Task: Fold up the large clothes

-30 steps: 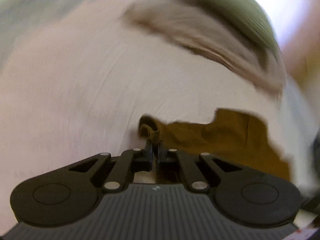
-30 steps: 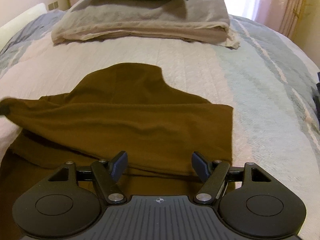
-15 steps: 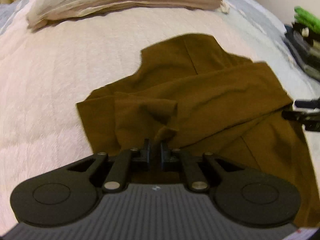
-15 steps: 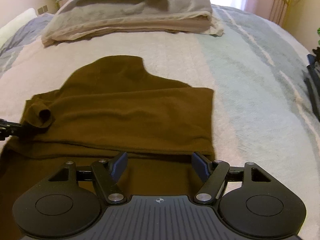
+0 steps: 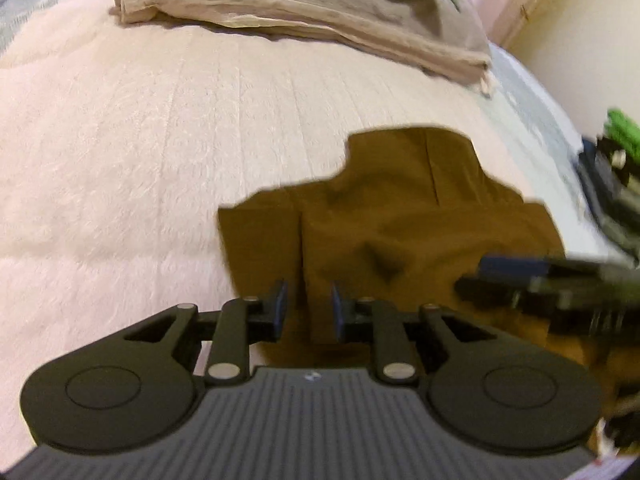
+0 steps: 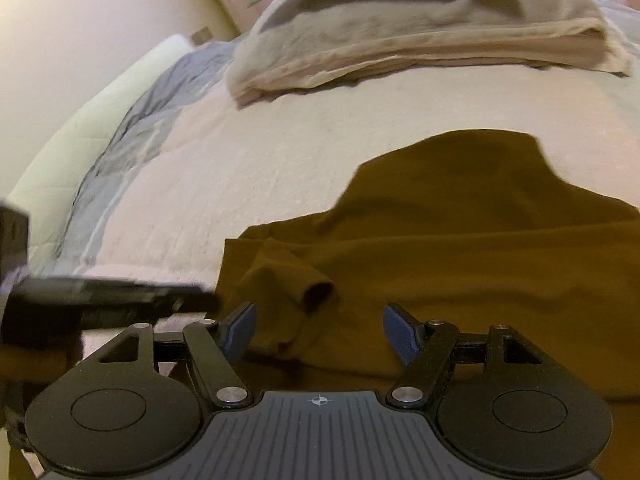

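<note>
Blur softens the left wrist view. The left gripper (image 5: pixel 307 307) sits at the bottom centre, its fingers (image 5: pixel 278 303) a little apart, just opened and pressing nothing; a fold of the brown garment (image 5: pixel 400 224) shows in the gap beyond them. The garment lies on the bed (image 5: pixel 120 168) right of centre, its lower part hidden by the gripper body. The right gripper (image 5: pixel 520 280) is a smear at the right edge. Pillows (image 5: pixel 304 8) are cut off at the top.

In the right wrist view the right gripper (image 6: pixel 319 330) has its fingers (image 6: pixel 400 334) wide apart and empty, over the garment (image 6: pixel 460 248) and its sleeve cuff (image 6: pixel 316 294). The left gripper (image 6: pixel 112 296) blurs in at the left edge, fingers unreadable. No writing is legible.
</note>
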Tool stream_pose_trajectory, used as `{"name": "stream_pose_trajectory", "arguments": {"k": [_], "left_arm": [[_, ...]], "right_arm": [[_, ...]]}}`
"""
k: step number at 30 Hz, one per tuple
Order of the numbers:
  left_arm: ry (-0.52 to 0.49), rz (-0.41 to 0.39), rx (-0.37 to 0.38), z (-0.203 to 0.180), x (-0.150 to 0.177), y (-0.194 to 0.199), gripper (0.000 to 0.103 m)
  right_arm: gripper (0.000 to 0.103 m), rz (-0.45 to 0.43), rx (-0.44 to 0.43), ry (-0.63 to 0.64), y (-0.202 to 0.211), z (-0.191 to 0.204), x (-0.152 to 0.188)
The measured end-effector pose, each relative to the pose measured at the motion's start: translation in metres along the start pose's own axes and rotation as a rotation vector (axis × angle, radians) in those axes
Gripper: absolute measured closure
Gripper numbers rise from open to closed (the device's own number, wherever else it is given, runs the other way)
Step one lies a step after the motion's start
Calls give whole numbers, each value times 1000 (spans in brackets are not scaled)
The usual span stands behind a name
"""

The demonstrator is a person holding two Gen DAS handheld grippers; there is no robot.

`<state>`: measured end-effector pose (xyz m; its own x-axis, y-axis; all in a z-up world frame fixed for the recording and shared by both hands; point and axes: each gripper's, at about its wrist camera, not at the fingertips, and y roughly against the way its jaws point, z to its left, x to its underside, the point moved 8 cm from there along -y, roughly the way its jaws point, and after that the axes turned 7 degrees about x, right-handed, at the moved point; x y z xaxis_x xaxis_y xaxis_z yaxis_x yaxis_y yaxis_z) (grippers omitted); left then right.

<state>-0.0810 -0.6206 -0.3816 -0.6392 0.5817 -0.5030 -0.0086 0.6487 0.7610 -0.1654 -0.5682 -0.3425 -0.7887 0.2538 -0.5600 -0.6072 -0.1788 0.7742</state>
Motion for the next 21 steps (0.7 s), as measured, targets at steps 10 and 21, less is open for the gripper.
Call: {"name": "stream_pose_trajectory", "arguments": {"k": [10,21], "left_arm": [[85,-59,44,21,-14,-6,102],[187,16,23,52,-1,-25,97]], "right_arm": [[71,50,-47,15,-40,6,-7],[63,23,72,2,-15,-47,-5]]}}
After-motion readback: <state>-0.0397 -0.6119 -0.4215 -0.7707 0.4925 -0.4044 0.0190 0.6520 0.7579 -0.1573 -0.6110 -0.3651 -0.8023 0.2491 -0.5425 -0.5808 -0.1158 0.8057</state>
